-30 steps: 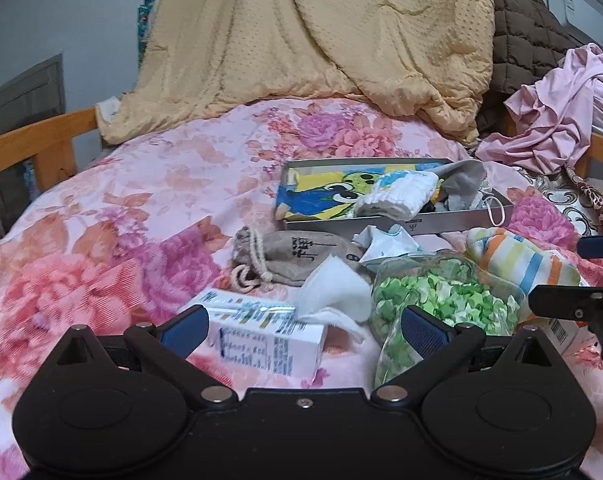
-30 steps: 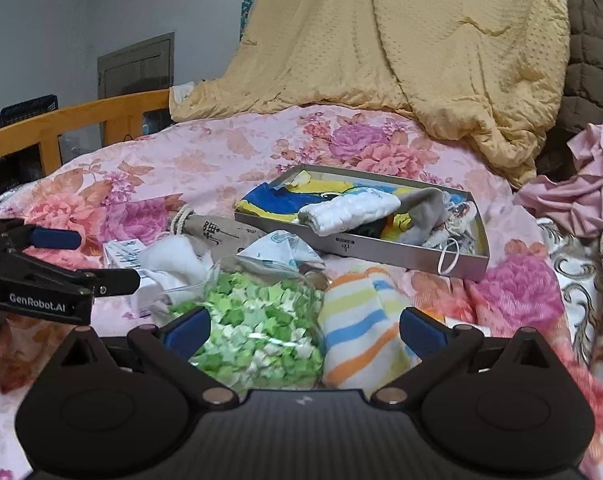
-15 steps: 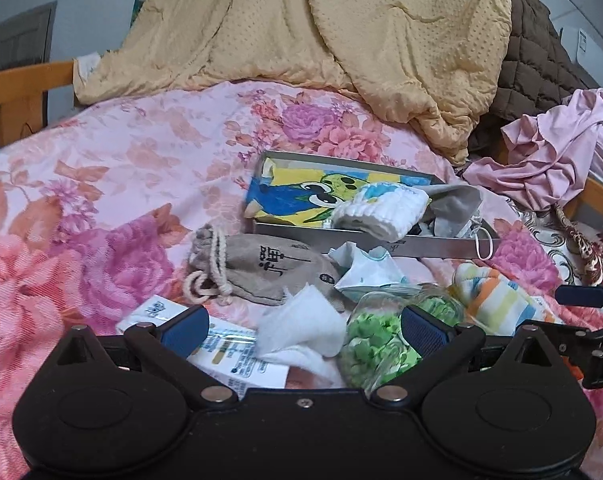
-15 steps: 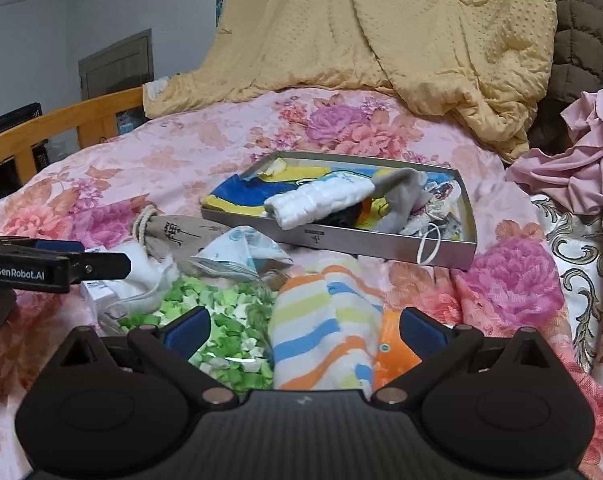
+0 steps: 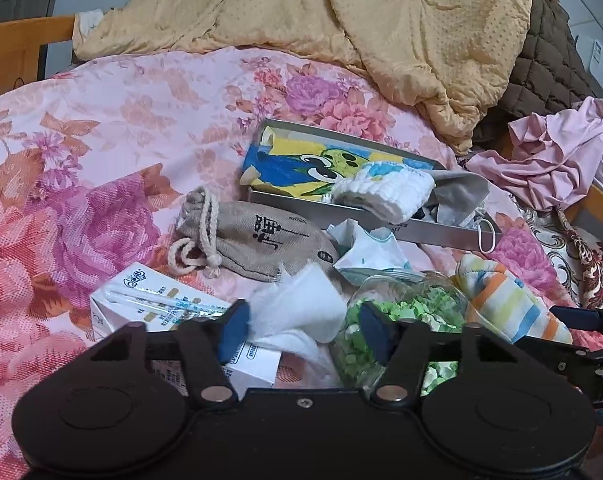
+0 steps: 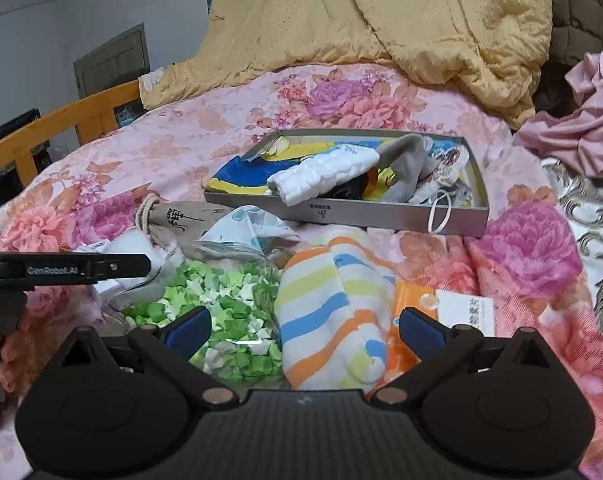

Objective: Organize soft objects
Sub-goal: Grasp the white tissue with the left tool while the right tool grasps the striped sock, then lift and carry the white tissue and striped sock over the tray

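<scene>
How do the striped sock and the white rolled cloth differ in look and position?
The striped sock has orange, blue and yellow bands; the white rolled cloth is plain white and ribbed. The sock lies on the bedspread between the right gripper's open fingers; the cloth lies inside the grey tray. Both are soft fabric.

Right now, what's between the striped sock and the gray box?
Only bare floral bedspread separates striped sock from gray box; the right wrist view shows it.
</scene>
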`<state>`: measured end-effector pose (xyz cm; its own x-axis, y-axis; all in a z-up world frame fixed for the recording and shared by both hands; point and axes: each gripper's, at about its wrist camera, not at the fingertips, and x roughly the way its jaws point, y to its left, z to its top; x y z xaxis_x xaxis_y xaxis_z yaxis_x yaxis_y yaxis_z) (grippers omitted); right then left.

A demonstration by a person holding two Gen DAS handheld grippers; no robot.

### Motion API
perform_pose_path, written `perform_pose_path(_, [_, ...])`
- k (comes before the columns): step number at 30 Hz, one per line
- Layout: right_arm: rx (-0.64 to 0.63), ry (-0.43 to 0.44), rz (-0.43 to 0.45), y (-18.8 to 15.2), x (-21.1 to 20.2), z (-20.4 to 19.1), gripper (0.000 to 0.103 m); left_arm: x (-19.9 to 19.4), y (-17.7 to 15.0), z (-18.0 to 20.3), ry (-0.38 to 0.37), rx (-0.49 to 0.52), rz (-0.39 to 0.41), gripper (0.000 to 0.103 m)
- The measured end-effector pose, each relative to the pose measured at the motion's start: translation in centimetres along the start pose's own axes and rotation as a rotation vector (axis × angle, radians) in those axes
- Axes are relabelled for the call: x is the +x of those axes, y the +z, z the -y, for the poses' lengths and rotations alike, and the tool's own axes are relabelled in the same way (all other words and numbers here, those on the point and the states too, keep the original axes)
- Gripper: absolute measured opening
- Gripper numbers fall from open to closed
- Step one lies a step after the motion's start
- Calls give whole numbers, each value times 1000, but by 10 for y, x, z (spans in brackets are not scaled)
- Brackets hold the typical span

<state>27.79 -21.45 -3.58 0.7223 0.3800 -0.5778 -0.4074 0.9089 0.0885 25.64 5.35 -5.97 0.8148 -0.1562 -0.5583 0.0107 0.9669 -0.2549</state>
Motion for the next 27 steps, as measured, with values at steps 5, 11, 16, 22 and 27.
perform_pose_path(5, [28,13,-19,-1,3,2,86,6,1,4,-2,25,-31,17])
perform_pose_path(11, [74,38,-16,0,1,7,59,4,1,7,-5,30,-13,10])
perform_pose_path(16, [77,45,-10,0,-1,7,34,-4,2,11,-10,26,8,9])
perform_pose_path(22, [59,41,-9,0,-2,2,12,-17,5,24,-36,47,32,9])
perform_pose_path(27, [34,68,51,2,-12,-6,11,-29,11,37,-65,57,55,9])
